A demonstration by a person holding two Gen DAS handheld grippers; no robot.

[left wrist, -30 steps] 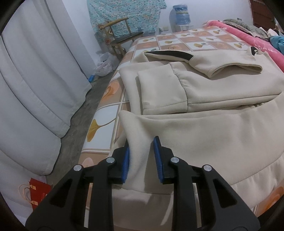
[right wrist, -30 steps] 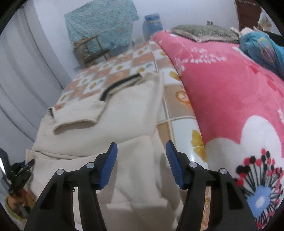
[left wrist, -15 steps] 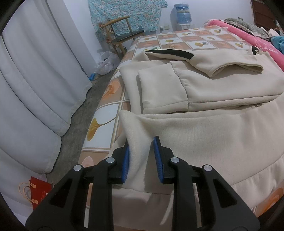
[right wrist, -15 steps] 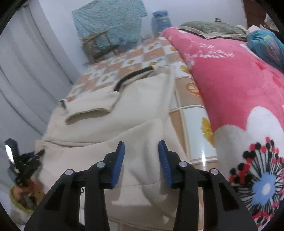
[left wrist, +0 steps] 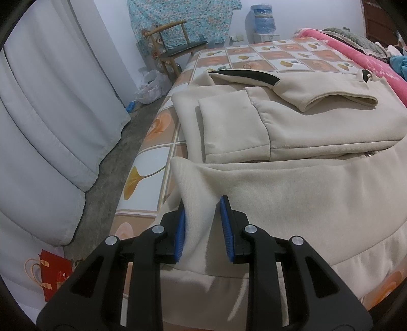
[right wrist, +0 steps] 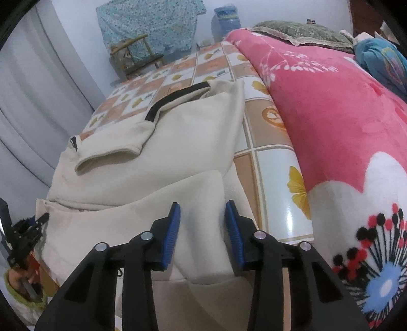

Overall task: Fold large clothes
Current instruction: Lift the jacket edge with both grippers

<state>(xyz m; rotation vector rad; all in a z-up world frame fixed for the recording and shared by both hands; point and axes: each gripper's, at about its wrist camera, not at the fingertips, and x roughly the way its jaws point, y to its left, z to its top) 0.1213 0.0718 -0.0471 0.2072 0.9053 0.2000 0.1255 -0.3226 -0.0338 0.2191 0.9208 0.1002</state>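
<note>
Hoodie hem (left wrist: 201, 219) between jaws — both grippers

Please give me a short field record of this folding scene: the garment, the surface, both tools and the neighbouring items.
garment: cream hoodie, sleeves folded across body
surface: bed with tiled-pattern sheet
left tool: clamped on the hem's left corner
right tool: closing, hem's right corner between its pads
beside garment: pink floral blanket
background: wooden chair, water jug
</note>
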